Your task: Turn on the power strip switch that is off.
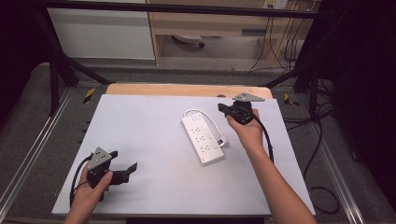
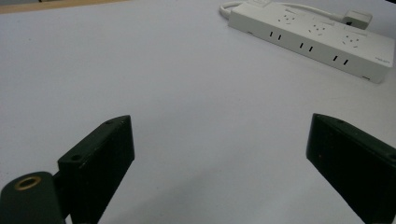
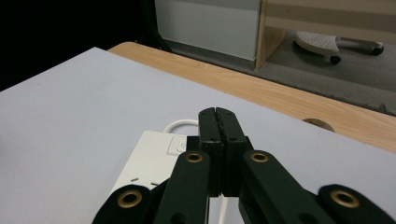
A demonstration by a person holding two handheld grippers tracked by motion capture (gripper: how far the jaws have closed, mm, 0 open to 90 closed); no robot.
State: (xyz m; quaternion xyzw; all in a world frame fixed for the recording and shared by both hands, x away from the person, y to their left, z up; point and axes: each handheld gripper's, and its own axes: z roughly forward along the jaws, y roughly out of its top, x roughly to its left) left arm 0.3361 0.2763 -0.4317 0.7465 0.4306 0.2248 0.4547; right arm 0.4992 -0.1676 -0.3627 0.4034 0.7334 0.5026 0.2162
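The power strip point(image 1: 202, 138) lies flat at mid-desk, right of centre, long axis running from far-left to near-right — sockets up, cord looped along its far and right sides. It looks stiff, light and smooth; best pinched across its narrow width. Right gripper point(image 1: 221, 108) hovers at its far end, fingers together and empty; left gripper point(image 1: 127, 171) sits near-left, fingers apart.

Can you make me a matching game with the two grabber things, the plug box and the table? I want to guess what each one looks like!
Things:
1. left hand-held gripper
2. right hand-held gripper
3. power strip
4. table sheet

Looks:
A. white, with rows of sockets
B. jaws wide apart
C. pale grey and flat
D. jaws pressed together

Pairs: 1-B, 2-D, 3-A, 4-C
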